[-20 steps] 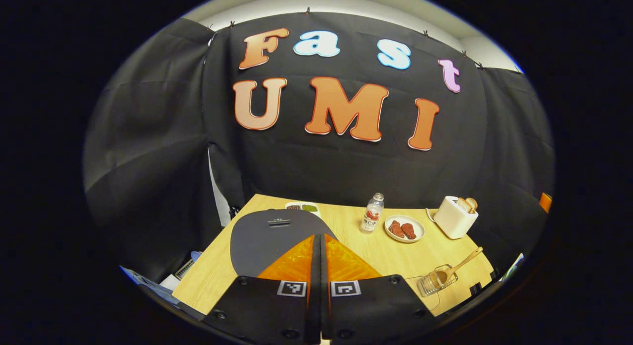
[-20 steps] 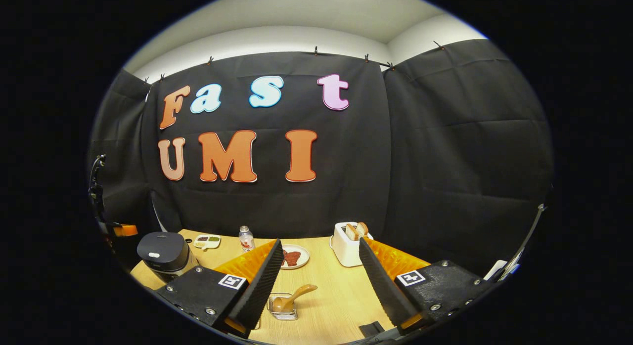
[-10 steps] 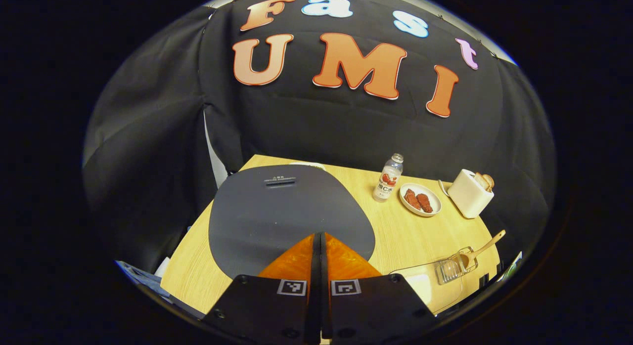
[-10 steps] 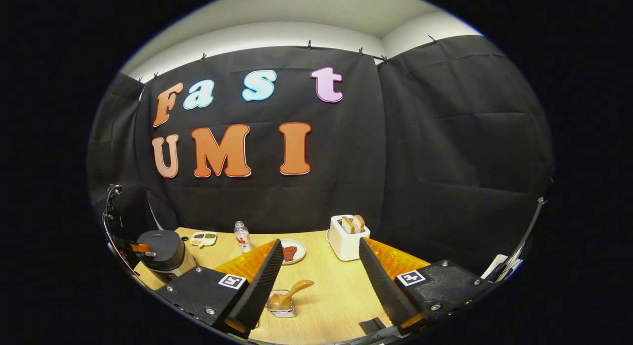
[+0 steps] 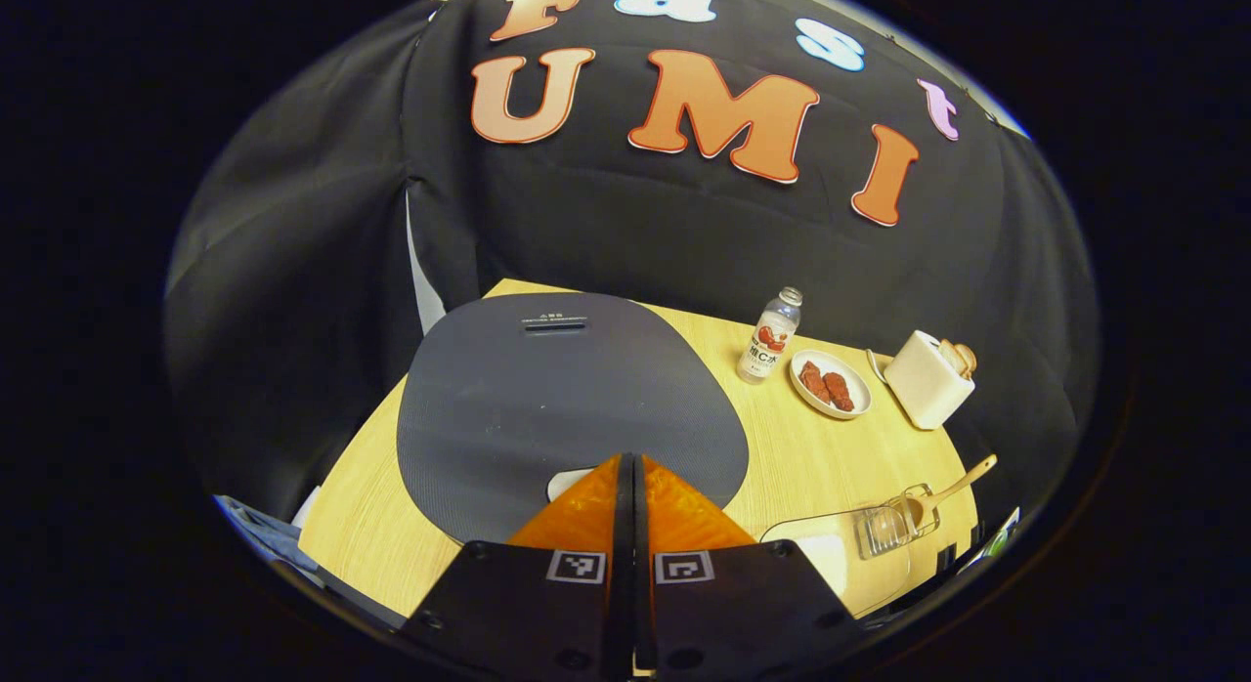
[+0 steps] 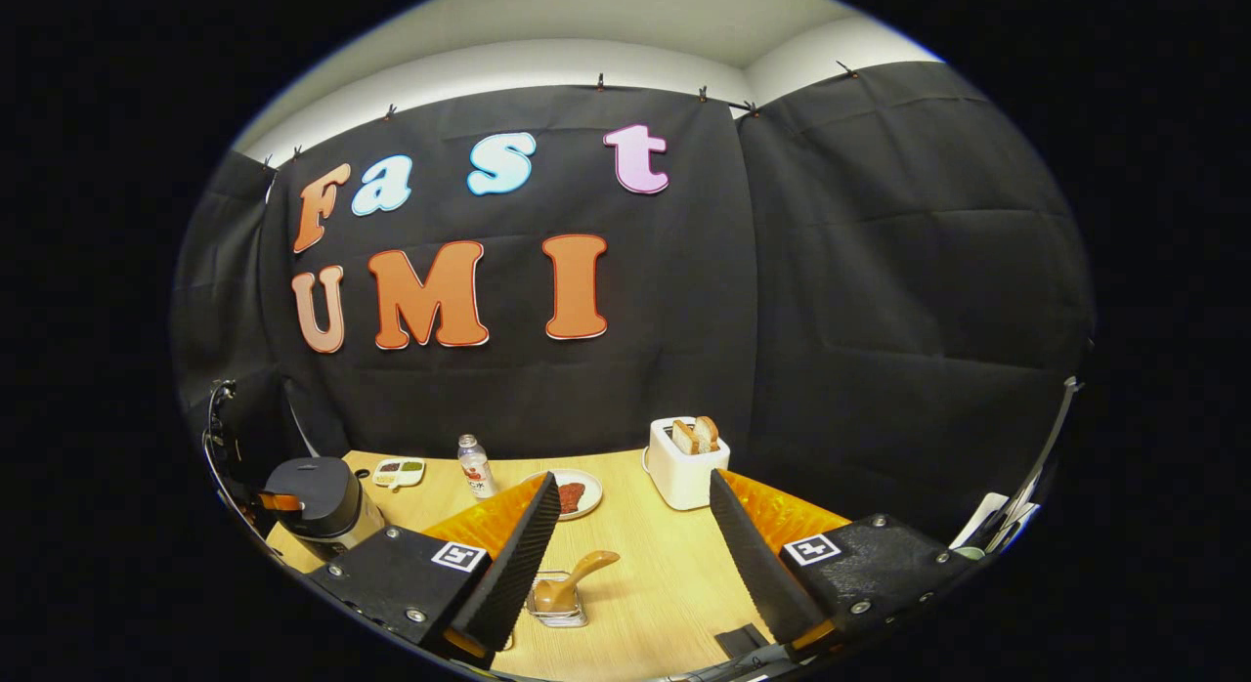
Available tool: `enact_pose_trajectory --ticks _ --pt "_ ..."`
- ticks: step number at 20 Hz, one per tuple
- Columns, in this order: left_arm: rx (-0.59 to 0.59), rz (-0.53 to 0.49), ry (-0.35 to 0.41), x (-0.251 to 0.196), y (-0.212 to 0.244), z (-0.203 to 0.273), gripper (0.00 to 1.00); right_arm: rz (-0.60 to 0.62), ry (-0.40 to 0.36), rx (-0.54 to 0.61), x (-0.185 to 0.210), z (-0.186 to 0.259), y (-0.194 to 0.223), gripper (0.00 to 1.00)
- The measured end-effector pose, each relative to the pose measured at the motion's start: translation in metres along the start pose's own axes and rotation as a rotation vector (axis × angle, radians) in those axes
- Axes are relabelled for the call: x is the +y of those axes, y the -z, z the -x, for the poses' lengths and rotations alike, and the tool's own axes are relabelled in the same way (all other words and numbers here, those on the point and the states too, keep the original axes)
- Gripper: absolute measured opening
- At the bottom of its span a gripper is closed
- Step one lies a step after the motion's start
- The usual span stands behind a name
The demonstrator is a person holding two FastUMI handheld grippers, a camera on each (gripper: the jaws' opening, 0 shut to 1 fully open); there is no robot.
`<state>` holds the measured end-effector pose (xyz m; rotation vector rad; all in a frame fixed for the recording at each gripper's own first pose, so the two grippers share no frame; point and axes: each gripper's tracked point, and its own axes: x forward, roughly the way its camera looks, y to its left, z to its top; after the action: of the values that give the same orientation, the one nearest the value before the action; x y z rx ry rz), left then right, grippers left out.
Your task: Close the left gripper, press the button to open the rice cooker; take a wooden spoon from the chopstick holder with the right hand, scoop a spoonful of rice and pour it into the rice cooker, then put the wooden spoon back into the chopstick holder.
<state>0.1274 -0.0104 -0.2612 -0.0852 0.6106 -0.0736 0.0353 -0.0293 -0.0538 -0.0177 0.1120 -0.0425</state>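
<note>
The dark grey rice cooker [image 5: 547, 399] has its lid down and lies right under my left gripper [image 5: 630, 459], which is shut with nothing between its fingers. Its tips sit at the pale button [image 5: 569, 483] on the lid's near edge; contact is unclear. The wooden spoon [image 5: 943, 489] leans in the clear chopstick holder [image 5: 884, 531] at the table's right. In the right gripper view, my right gripper [image 6: 633, 479] is open above the table, with the spoon [image 6: 579, 576] and holder [image 6: 557, 606] low between its fingers. The cooker [image 6: 318, 501] stands far left there.
A clear rice container [image 5: 826, 557] sits beside the holder. Behind stand a drink bottle [image 5: 772, 332], a plate of red food [image 5: 829, 384] and a white toaster [image 5: 928, 379] with bread. A small sauce dish [image 6: 396, 473] lies behind the cooker on the wooden table [image 6: 645, 604].
My left gripper has come down and forward over the cooker lid, and the pale button now shows at its tips. The right gripper has hardly moved and stays open.
</note>
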Motion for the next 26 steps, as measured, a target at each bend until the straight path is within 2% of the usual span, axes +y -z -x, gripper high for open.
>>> enact_pose_trajectory --ticks 1,7,12,13,14,16,19,20,26 --pt "0.005 -0.014 0.0 0.0 0.0 -0.002 0.05 0.003 -0.003 0.007 0.001 -0.001 0.002 0.95" --pt "0.032 0.015 0.016 0.001 0.003 0.0 0.05 0.005 -0.023 0.013 0.007 0.003 0.006 0.95" --pt "-0.053 0.01 -0.05 0.004 -0.009 0.007 0.05 -0.016 -0.029 -0.006 0.003 0.009 -0.001 0.95" --pt "-0.08 0.024 -0.055 0.001 -0.018 0.015 0.02 -0.02 -0.027 -0.016 0.002 0.011 -0.004 0.95" --pt "-0.119 0.043 -0.057 0.0 -0.034 0.027 0.05 -0.021 -0.023 -0.025 -0.002 0.012 -0.006 0.95" --pt "-0.236 0.072 -0.059 0.002 -0.083 0.052 0.05 -0.023 -0.016 -0.034 -0.007 0.013 -0.006 0.95" --pt "-0.395 0.047 -0.079 0.005 -0.141 0.101 0.02 -0.045 -0.02 -0.033 -0.012 0.011 -0.001 0.95" --pt "-0.431 0.039 -0.078 0.003 -0.151 0.119 0.05 -0.056 -0.021 -0.034 -0.013 0.011 0.001 0.95" --pt "-0.574 -0.025 -0.102 -0.011 -0.176 0.184 0.04 -0.106 -0.041 -0.009 -0.014 -0.002 0.018 0.95"
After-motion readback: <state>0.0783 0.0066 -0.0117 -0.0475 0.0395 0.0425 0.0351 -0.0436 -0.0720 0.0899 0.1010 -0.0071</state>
